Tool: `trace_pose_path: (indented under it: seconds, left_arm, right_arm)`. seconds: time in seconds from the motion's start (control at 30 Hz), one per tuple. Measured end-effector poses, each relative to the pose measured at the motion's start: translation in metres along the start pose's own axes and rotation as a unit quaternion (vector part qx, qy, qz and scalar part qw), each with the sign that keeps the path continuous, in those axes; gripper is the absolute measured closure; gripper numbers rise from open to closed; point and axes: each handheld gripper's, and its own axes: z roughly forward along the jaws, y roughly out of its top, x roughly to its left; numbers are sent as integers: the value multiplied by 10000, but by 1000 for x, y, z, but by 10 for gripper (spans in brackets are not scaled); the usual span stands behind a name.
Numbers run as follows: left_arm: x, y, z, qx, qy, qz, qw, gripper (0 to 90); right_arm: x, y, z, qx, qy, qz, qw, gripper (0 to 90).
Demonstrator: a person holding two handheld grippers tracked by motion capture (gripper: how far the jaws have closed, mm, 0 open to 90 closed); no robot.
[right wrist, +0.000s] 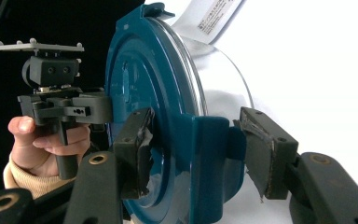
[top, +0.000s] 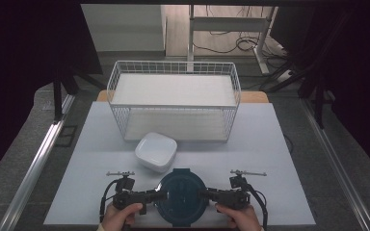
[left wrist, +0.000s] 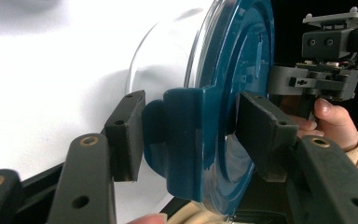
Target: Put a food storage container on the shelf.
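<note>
A round clear container with a dark blue lid (top: 181, 195) stands at the table's front edge, between my two hands. My left gripper (top: 158, 194) comes in from the left, and its jaws straddle the lid's side clip (left wrist: 182, 140). One pad lies against the clip's outer face and the other against the lid's top. My right gripper (top: 204, 194) mirrors it on the opposite clip (right wrist: 209, 154), pads touching on both sides. The container's clear wall (right wrist: 223, 88) sits under the lid and carries a paper label (right wrist: 219, 16).
A white square bowl (top: 156, 151) sits just beyond the container. Behind it a white wire basket (top: 173, 106) with two levels stands at the back of the white table (top: 265, 144). Bare table lies to the left and right of the bowl.
</note>
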Motion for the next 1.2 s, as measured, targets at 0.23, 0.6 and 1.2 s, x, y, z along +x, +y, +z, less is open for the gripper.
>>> trace_pose_path:
  seconds: [0.23,0.6,1.2]
  left_arm:
    - [-1,0,-1,12,7,66,10000,448]
    - [0,1,-2,19,-81,92,9999,465]
    - [-18,21,-13,-125,-82,384,9992,465]
  right_arm:
    - [0,0,0,37,38,-25,10000,460]
    - [-3,1,0,62,96,-25,9999,460]
    - [12,18,-10,-142,159,-208,9996,465]
